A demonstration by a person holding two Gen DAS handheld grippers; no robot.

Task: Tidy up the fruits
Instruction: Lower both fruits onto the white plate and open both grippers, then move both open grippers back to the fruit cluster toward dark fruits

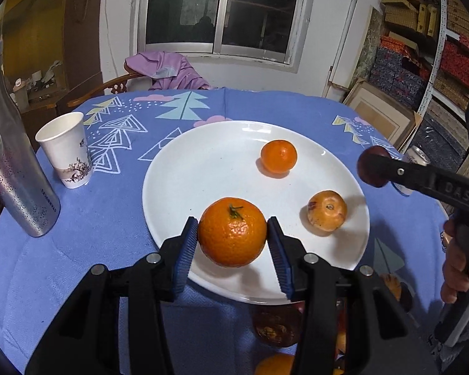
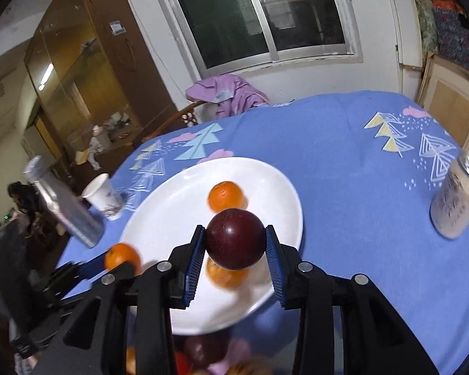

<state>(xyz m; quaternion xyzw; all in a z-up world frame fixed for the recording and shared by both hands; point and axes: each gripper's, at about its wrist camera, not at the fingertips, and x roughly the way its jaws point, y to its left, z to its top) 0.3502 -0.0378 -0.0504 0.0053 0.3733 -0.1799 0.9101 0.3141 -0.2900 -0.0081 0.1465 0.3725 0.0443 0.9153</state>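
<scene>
Left gripper (image 1: 232, 243): we are clamping its blue pads on a large mandarin (image 1: 232, 232), the jaws standing only as wide as the fruit, which is hanging above the near part of the white plate (image 1: 184, 168).

Right gripper (image 2: 234, 243): we are pinching a dark red plum (image 2: 234, 238) between its pads, the jaws about as narrow as the fruit, over the plate's near edge.

Already on the plate: a small mandarin (image 1: 278, 156) is lying toward the far side, and a blemished mandarin (image 1: 327, 213) is sitting near the right rim, well apart from each other.

Waiting fruit: we are seeing more pieces below the plate's near rim, mostly hidden behind the gripper bodies.

Roll risk: we are judging that either round fruit, let go from above, could bounce or roll off the shallow rim.

Knock risk: we are judging that the plum, set down close to the blemished mandarin, could nudge it toward the edge.

Crowding risk: both tools are converging on one plate, so we are wary of a clash between them.
</scene>
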